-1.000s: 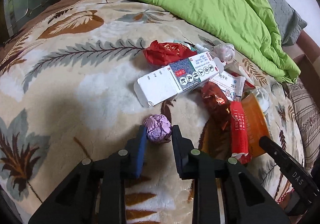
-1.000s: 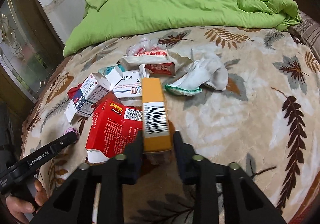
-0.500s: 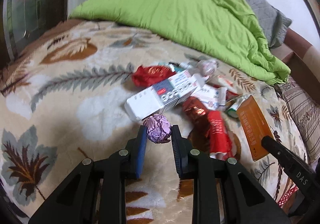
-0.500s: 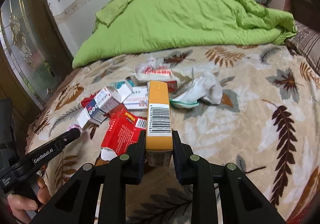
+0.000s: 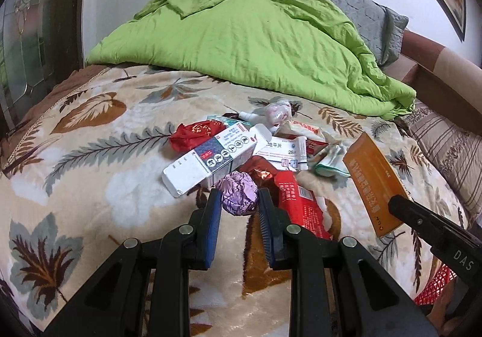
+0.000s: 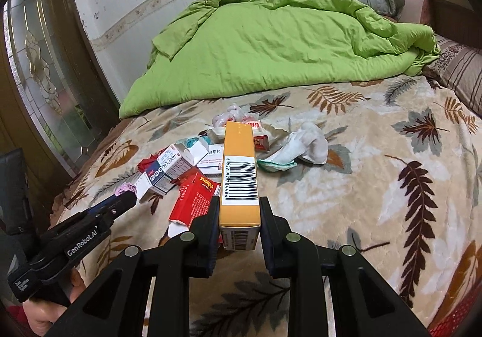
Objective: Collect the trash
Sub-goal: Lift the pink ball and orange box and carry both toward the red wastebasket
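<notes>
Left hand-held gripper [image 5: 238,201]: blue pads pinching a crumpled purple foil ball [image 5: 239,193], held just above the leaf-patterned blanket [image 5: 90,174]. Right hand-held gripper [image 6: 238,210]: pinching a long orange box [image 6: 240,168] by its near end, barcode face up, box pointing away over the trash pile. Same orange box [image 5: 373,180] seen from the left wrist view, tilted, at the right of the pile, the right gripper's black finger on its lower end.

Just beyond the foil ball: white and blue medicine box [image 5: 214,162] lying on its side, end flap open. Beside it, right: red carton [image 5: 298,201], torn, flat on the blanket. Behind: crumpled red wrapper [image 5: 195,135], white tablet box with blue print [image 5: 283,150], white cloth with green edge [image 6: 301,147] at the right edge of the pile. Further back: small knotted clear plastic bag [image 5: 278,112].

Far side of the bed: heaped green quilt [image 5: 250,44], grey quilted pillow [image 5: 370,20] behind it against the wall. Striped pillow [image 5: 449,150] at right edge.
</notes>
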The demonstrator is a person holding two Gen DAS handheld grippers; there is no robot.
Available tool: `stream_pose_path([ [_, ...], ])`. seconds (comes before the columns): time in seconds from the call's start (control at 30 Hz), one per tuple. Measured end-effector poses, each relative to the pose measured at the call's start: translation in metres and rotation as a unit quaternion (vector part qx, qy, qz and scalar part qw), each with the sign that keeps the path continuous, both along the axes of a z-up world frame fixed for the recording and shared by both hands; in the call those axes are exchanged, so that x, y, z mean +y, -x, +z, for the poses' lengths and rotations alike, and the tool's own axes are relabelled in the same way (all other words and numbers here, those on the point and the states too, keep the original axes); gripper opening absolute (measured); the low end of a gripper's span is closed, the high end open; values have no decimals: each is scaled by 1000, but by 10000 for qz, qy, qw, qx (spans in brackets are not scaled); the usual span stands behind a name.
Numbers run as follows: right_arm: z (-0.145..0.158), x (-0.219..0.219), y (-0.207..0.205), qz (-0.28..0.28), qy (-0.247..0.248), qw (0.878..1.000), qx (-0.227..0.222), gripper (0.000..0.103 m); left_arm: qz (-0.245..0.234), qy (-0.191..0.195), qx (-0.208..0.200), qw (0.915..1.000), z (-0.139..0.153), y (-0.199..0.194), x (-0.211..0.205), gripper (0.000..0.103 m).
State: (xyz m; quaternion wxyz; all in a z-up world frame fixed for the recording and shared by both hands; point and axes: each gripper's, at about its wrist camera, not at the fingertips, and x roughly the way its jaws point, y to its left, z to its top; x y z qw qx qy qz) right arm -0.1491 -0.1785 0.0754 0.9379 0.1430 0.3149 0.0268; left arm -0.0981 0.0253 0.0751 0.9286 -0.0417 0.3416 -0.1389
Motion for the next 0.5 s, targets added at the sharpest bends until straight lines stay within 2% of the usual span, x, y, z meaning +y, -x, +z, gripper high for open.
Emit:
stream_pose_path([
  [0.17,3,-2,13,32,-64,10000,-36,26,-157,-24,-12,9999,0,8,-9,24],
  [0.5,7,-31,52,-107,-556,9983,130,26,-603,-64,0,9982,9,32,-35,24],
])
